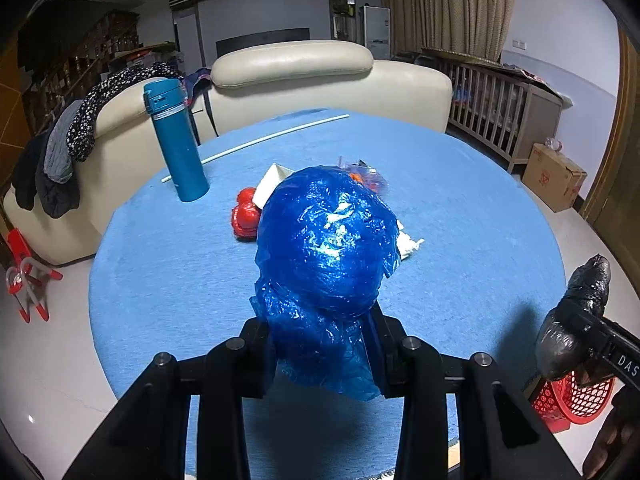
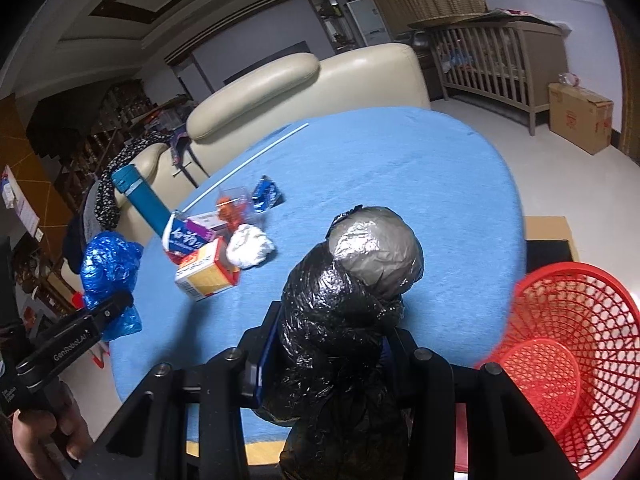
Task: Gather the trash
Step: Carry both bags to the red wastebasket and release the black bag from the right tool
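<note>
left wrist view: left gripper (image 1: 320, 344) clenches a blue bag (image 1: 324, 240) above the table (image 1: 160, 260). right gripper (image 2: 328, 344) clenches a black bag (image 2: 352, 280) beside the red basket (image 2: 568, 344).

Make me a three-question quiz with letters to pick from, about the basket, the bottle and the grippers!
1. Where is the red basket?
A. beside the table edge, by the right gripper
B. on the sofa
C. on the table's middle

2. What colour is the bottle?
A. yellow
B. teal
C. white

3. What does the left gripper do?
A. hangs open, with nothing in it
B. grips blue plastic
C. grips the bottle

Answers: 1 A, the basket sits off the table edge; 2 B, its body is teal; 3 B, blue plastic is clamped between the jaws.
</note>
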A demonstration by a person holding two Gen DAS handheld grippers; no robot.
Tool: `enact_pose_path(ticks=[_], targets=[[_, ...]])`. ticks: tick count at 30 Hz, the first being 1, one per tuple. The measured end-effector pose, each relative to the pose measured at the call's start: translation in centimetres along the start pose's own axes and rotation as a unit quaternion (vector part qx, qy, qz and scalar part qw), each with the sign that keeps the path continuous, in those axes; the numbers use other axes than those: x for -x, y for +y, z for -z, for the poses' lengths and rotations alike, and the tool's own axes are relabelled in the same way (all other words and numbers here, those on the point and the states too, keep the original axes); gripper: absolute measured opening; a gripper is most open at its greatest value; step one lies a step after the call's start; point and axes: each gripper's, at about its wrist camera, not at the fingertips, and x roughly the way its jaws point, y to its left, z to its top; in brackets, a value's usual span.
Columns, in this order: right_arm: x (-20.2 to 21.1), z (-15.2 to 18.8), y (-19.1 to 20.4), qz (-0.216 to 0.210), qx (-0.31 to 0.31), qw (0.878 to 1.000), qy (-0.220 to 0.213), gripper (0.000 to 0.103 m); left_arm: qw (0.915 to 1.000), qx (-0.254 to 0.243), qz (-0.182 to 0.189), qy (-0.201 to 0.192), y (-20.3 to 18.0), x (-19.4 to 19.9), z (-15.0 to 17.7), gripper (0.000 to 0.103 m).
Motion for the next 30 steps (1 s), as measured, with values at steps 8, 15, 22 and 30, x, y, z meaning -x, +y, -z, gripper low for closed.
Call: enact_pose_path(ticks=[8, 15, 22, 30], targets=[[2.6, 0.5, -6.5, 0.057, -0.037, 0.998, -0.011, 0.045, 0.9996, -0.023, 0.018, 0.004, -2.1, -0.5, 0.1, 0.039], [4.7, 1.6, -14.3, 0.121, -0.088, 0.989, -0.010, 0.045, 0.9966, -0.064, 0.051, 0.002, -6.1, -0.5, -0.2, 0.039], [3.4, 3.4, -19.5, 0.157, -0.119, 0.979, 0.053, 0.060, 0.9892, -0.110, 0.097, 0.004, -11.3, -0.1, -0.5, 0.040], [5.4, 3.8, -21.9, 0.154, -0.156, 0.975, 0.030, 0.074, 0.9700, -0.174, 0.169, 0.013, -18.6, 0.6, 0.0, 0.040]])
